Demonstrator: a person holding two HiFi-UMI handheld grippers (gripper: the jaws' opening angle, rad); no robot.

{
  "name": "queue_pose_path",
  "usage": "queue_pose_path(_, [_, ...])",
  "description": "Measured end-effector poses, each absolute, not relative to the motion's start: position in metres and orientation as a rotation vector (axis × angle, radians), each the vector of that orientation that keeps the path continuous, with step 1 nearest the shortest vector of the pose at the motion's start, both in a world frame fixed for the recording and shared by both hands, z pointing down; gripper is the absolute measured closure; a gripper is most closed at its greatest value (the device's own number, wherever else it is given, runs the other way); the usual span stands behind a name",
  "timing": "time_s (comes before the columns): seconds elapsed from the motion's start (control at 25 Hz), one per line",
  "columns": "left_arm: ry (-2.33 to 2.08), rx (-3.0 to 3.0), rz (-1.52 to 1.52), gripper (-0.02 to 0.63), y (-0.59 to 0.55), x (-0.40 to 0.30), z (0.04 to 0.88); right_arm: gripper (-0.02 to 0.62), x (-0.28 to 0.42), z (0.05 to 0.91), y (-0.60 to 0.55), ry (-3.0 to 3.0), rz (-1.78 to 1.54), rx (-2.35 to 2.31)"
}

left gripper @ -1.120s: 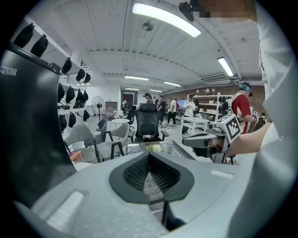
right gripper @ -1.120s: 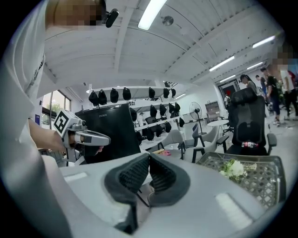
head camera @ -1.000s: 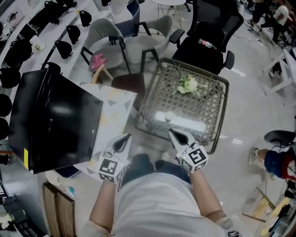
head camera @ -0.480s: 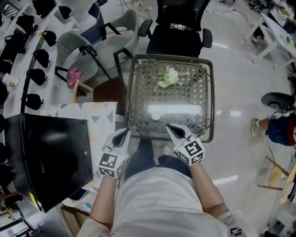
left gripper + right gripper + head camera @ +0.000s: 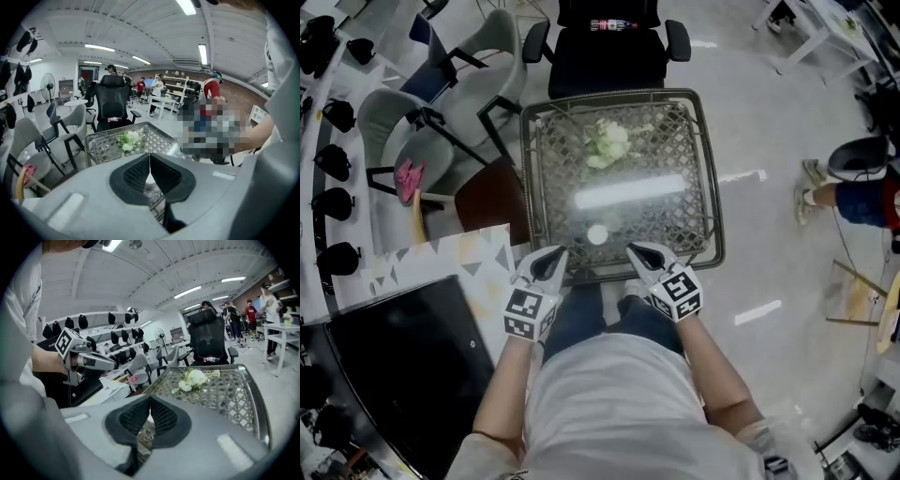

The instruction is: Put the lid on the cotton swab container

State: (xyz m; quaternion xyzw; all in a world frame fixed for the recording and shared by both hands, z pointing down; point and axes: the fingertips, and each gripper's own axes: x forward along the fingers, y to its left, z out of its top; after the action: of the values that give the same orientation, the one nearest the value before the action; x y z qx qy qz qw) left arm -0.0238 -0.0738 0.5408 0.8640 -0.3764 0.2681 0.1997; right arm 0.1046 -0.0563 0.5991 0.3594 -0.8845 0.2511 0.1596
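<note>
left tool and right tool, both pressed shut and empty, at the near edge of the counter

each tool has its jaws pressed together with nothing between them. a small round white thing sits on the glass counter, just past the tips and in the gap between the two tools. i think it is the cotton swab container, but it is too small to tell if it is open or covered. it looks round from above, with no long side. both tools look about as near. flowers lie further back.
</note>
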Motion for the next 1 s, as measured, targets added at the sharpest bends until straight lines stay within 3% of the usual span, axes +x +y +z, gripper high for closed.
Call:
queue_pose_path(0.44, [-0.76,2.346,0.949,0.59,-0.079,-0.021,0.644,0.572,0.104,0.649,-0.075,-2.385,0.855,1.094])
queue_pose_path(0.6, [-0.664,2.324,1.008,0.492,-0.075,-0.019,0.672,0.538,0.104,0.66,-0.085,-2.337,0.869,1.11])
queue_pose_path(1.0, [-0.493,2.33,1.158,0.442,-0.062,-0.007,0.726,0.474,0.098,0.694,-0.105,-2.247,0.89,1.094])
